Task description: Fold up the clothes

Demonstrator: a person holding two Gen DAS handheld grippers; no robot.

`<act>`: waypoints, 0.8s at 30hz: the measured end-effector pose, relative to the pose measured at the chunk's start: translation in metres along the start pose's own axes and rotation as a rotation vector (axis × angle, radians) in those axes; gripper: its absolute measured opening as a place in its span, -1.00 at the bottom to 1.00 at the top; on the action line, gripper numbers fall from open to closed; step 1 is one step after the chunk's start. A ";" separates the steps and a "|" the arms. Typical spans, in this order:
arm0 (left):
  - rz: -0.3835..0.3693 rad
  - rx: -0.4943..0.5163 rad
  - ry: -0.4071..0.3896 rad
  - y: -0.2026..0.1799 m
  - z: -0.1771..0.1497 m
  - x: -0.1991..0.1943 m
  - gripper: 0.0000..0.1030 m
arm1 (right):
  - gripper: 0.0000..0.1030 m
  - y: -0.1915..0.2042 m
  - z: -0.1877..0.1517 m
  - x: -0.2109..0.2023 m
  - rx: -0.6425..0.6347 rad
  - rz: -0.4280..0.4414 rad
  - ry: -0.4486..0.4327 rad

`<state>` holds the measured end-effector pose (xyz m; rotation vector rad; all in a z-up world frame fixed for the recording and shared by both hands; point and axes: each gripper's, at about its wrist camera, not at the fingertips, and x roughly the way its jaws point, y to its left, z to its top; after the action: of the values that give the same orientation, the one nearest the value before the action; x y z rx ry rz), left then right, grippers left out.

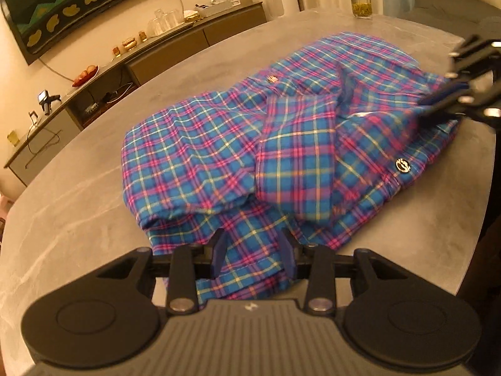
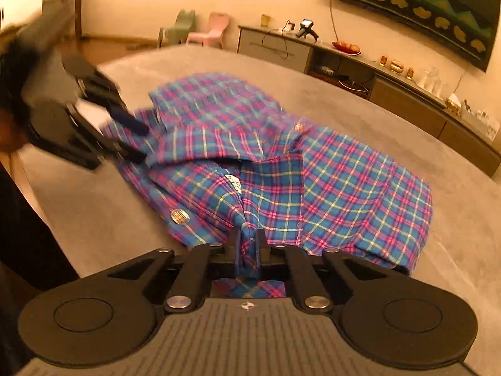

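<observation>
The right gripper (image 2: 249,244) pinches the near edge of the shirt (image 2: 344,181). The left gripper (image 1: 254,255) straddles the other edge, fingers apart, not squeezing.

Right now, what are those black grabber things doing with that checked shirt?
A person is folding a checked shirt on a grey table, with a grabber in each hand. The right gripper has its jaws pinched shut on a bunched bit of the shirt's edge. The left gripper has cloth lying between its jaws, which stand apart and are not squeezing it. The shirt is a rumpled bundle, only partly folded.
</observation>
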<state>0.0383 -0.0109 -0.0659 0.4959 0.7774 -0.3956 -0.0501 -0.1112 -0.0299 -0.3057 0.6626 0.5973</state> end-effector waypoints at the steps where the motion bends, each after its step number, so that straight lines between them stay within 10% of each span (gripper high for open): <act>1: -0.002 -0.005 -0.001 0.001 0.000 0.001 -0.29 | -0.86 0.006 -0.001 -0.004 0.001 0.018 0.004; 10: 0.059 -0.032 -0.104 0.026 0.006 -0.035 -0.30 | -0.64 0.006 -0.015 -0.003 0.097 0.139 0.082; 14: -0.076 -0.017 -0.268 0.019 0.012 -0.066 -0.31 | -0.35 -0.040 0.011 -0.045 0.215 0.230 -0.065; 20: -0.148 0.192 -0.105 -0.036 0.020 -0.013 -0.28 | -0.35 -0.106 0.006 0.004 0.166 -0.096 0.075; 24: -0.140 0.177 -0.059 -0.026 0.030 0.007 -0.28 | -0.36 -0.106 -0.014 0.008 0.168 -0.133 0.149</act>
<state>0.0469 -0.0497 -0.0602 0.5944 0.7254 -0.6102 0.0124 -0.1982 -0.0377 -0.2367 0.8244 0.3915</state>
